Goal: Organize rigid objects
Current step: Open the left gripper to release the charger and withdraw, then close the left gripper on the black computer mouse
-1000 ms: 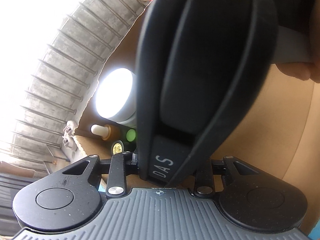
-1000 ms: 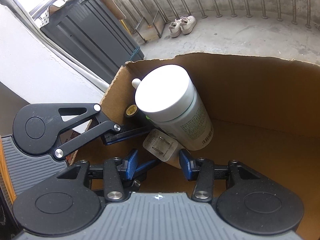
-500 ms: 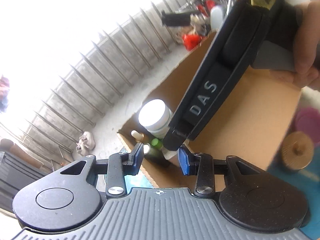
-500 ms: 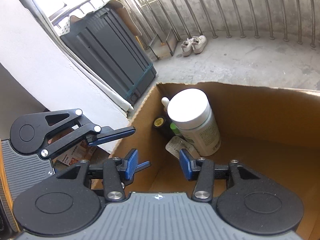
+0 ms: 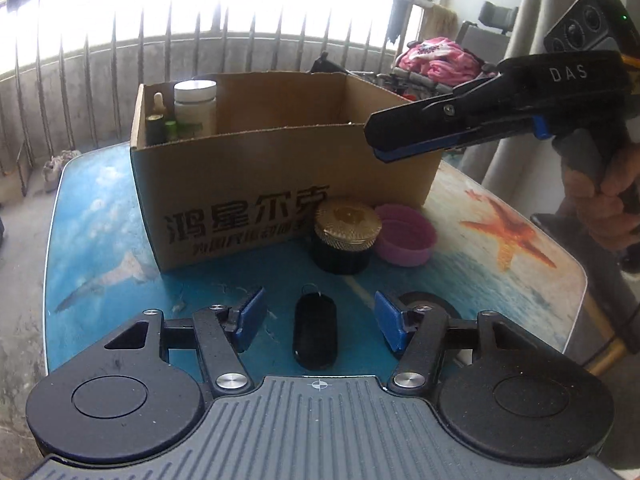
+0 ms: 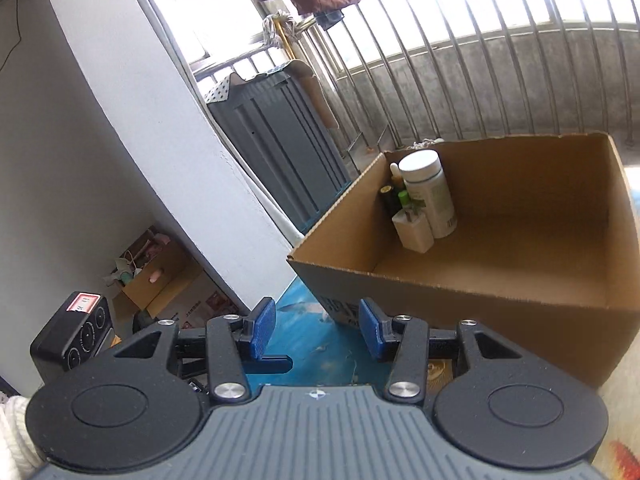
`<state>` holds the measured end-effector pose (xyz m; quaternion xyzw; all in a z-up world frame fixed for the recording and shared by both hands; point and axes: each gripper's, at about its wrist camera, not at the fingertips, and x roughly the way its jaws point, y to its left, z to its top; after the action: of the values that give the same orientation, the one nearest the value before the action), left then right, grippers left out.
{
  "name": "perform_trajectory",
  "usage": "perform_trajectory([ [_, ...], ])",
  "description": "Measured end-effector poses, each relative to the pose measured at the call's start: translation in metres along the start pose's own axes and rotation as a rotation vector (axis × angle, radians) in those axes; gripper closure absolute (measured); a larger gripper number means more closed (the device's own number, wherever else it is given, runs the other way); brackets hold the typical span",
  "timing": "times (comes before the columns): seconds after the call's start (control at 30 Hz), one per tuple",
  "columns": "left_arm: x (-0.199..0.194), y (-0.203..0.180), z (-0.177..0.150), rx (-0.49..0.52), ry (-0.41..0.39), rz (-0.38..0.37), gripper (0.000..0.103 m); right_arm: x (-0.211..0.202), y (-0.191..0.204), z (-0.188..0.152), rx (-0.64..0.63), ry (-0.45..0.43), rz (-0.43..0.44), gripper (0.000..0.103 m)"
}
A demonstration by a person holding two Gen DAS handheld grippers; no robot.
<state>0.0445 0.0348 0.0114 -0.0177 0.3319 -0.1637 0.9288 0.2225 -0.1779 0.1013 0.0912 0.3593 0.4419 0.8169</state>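
The left tongs [image 5: 318, 322] are opening over the black tag [image 5: 315, 336] — ready to grab it; the right tongs [image 6: 316, 330] are part open, empty, near the box [image 6: 500, 300].

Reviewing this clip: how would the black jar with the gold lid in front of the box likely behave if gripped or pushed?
The black jar looks squat and wide, so it probably slides rather than tips when pushed. Its gold lid appears textured, which may help grip there; the dark body looks glossy, possibly slippery. It seems rigid, and perhaps heavy for its size if glass, which cannot be confirmed.
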Motion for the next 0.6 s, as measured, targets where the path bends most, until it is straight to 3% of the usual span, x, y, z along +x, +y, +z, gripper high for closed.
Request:
perform_trajectory([
  [0.1, 0.004, -0.013, -0.018, 0.006, 0.014, 0.016, 0.043, 0.008, -0.01, -0.027, 0.041, 0.023, -0.037, 0.054],
  [0.2, 0.015, -0.01, -0.029, 0.036, -0.013, 0.081, 0.045, 0.016, -0.02, -0.049, 0.101, 0.07, -0.005, 0.054],
  [0.33, 0.024, -0.006, -0.037, -0.011, -0.002, 0.055, 0.048, 0.024, -0.033, -0.065, 0.173, 0.094, -0.005, 0.054],
  [0.37, 0.025, -0.007, -0.038, 0.003, -0.008, 0.067, 0.05, 0.025, -0.034, -0.068, 0.187, 0.093, -0.003, 0.054],
  [0.43, 0.026, -0.008, -0.038, 0.02, -0.01, 0.085, 0.07, 0.027, -0.033, -0.068, 0.189, 0.094, -0.002, 0.054],
  [0.6, 0.026, -0.007, -0.039, 0.009, -0.018, 0.075, 0.074, 0.029, -0.025, -0.071, 0.178, 0.105, -0.005, 0.054],
])
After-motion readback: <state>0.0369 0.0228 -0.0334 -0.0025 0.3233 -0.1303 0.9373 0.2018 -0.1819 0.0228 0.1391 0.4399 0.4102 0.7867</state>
